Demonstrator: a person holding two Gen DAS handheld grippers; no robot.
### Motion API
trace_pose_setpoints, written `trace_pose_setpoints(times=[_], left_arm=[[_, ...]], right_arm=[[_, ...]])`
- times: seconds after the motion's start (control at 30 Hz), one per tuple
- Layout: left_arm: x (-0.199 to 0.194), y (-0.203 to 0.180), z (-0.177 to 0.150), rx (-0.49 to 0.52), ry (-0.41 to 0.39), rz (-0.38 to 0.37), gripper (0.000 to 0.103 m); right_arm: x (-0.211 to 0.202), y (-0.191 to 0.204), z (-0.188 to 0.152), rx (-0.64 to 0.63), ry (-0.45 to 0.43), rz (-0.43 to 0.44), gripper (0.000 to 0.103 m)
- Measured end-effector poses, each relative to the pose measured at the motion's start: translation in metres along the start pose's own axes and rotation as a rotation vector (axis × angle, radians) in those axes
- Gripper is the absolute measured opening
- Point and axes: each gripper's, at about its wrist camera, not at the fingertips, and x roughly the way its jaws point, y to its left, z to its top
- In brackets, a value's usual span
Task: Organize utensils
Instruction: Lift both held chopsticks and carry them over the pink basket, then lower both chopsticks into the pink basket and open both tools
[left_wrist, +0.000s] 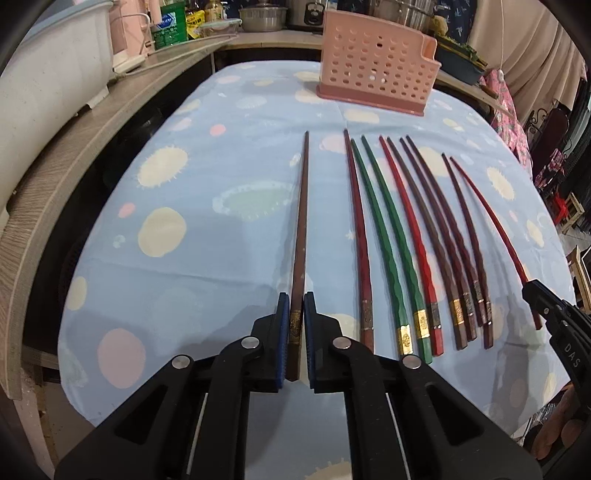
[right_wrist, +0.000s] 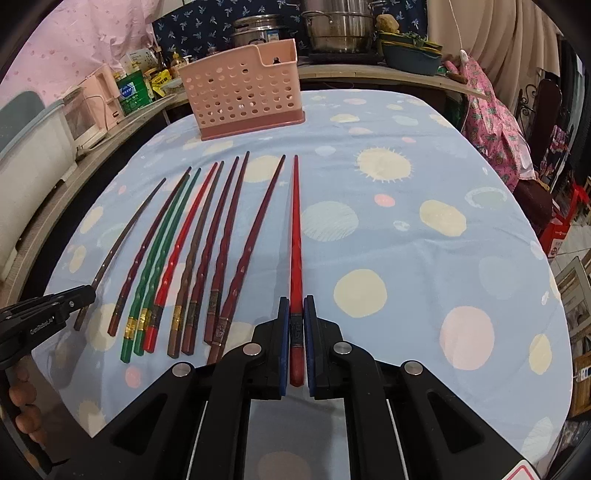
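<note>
**Both grippers clamped on a chopstick each**

We see the table (left_wrist: 184, 258) first, under a light-blue cloth w/ pastel blobs. At 12 o'clock in both wrist views stands the pink perforated utensil holder (left_wrist: 376, 70), upright on its darker base, well apart from the chopsticks.

Next, the row of chopsticks (left_wrist: 424, 251) lies flat on the cloth, side by side, thick ends toward us: dark red, two green, bright red, several brown/maroon ones, some w/ gold bands near the butt.

Our left gripper (left_wrist: 295, 332) is clenched on the brown chopstick (left_wrist: 301, 221), blue pads pressing both sides near its banded end; the stick runs toward 12 o'clock, set apart to the left of the row. In the right wrist view that gripper shows at 9 o'clock.

Our right gripper (right_wrist: 295, 332) is clenched likewise on the red chopstick (right_wrist: 295, 229), just right of the row, tip toward 12. A hand (right_wrist: 22, 413) shows at 8 o'clock there.
</note>
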Motion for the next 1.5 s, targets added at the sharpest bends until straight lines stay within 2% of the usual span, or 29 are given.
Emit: trace_pose_setpoints(times=[0.17,0.33,0.57,0.77,1.13,1.27,1.37,1.5], left_arm=[[-0.025,0.009,0.022,-0.027,-0.06,-0.012,0.008],[-0.048,0.014,0.061,-0.043,-0.145,-0.018,0.007],[-0.063,0.017,0.132,-0.068,-0.246,-0.04,0.007],[-0.069,0.017,0.199,-0.079,-0.306,-0.056,0.007],[-0.119,0.001,0.305,-0.103,-0.465,-0.183,0.007],[-0.131,-0.005,0.336,-0.11,-0.528,-0.2,0.007],[-0.126,-0.008,0.35,-0.117,-0.559,-0.183,0.007],[-0.1,-0.012,0.364,-0.125,-0.53,-0.17,0.007]], right_arm=[[-0.027,-0.007,0.029,0.008,-0.074,0.013,0.008],[-0.049,-0.013,0.073,0.008,-0.167,0.015,0.008],[-0.06,-0.018,0.147,0.023,-0.283,0.031,0.008],[-0.055,-0.026,0.208,0.06,-0.343,0.057,0.008],[-0.058,-0.021,0.308,0.108,-0.492,0.134,0.007],[-0.048,-0.016,0.337,0.121,-0.513,0.152,0.007],[-0.036,-0.016,0.353,0.137,-0.508,0.168,0.007],[-0.015,-0.014,0.365,0.139,-0.482,0.168,0.008]])
